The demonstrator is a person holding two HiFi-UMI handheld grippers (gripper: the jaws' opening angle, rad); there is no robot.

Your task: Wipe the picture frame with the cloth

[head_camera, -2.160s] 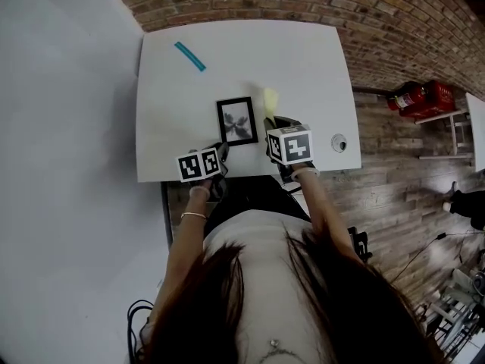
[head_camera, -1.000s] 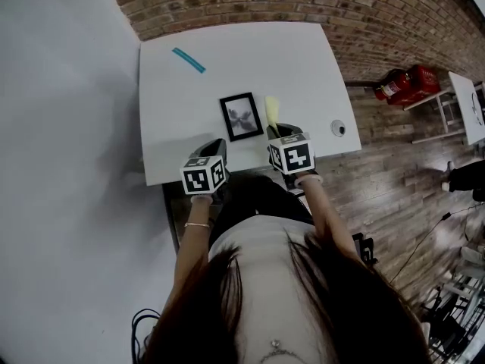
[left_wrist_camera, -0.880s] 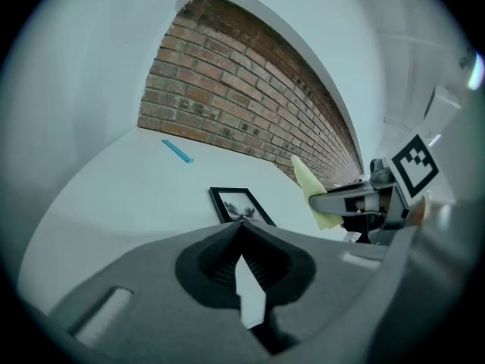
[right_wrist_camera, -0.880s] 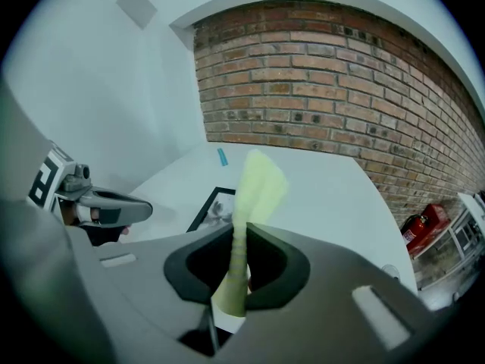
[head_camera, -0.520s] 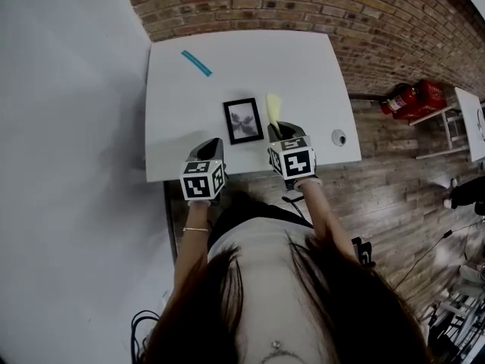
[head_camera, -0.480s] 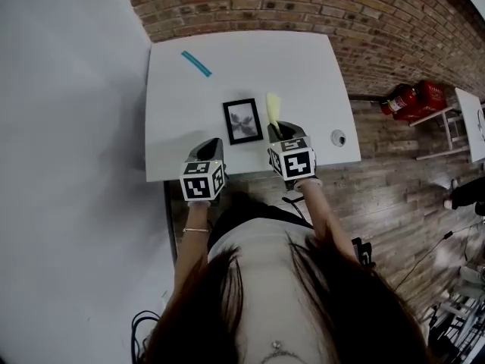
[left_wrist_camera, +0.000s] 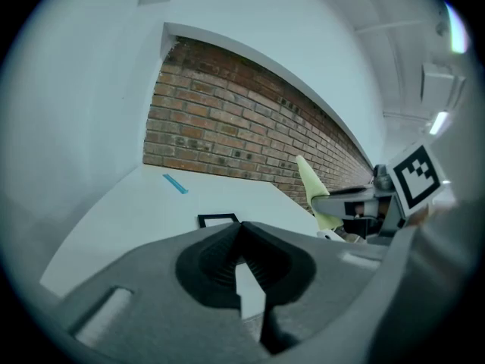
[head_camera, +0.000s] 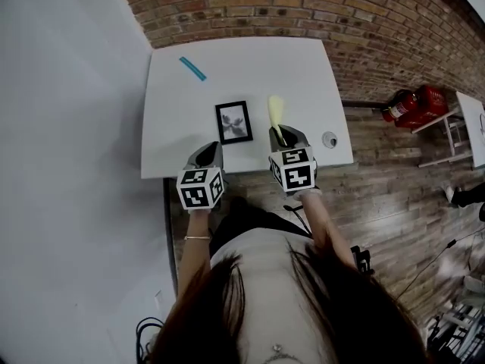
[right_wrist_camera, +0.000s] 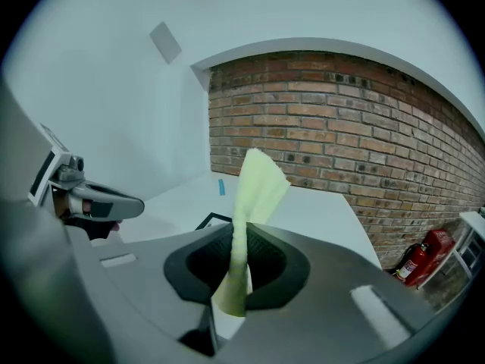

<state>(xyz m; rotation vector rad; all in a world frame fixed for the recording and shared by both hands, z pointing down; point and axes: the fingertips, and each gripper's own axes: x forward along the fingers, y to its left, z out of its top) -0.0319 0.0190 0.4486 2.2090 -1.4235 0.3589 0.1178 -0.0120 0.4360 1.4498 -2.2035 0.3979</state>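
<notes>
Wiping looked not yet under way: the right gripper [right_wrist_camera: 241, 237] was clamped on the yellow cloth [right_wrist_camera: 254, 196], which stood up clear of the table [head_camera: 303, 67], touching nothing. Ahead and to its left lay the picture frame [head_camera: 234, 122], flat and apart from the cloth. The left gripper [left_wrist_camera: 242, 230] was closed and empty, short of the frame. Farther ahead lay a blue strip [head_camera: 192, 68]; nothing blocked the way.

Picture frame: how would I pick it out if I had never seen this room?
On the white table by the brick wall, near the front edge, lies a black frame, left of the yellow cloth. It is the only dark rectangle there; the blue strip is thin.
</notes>
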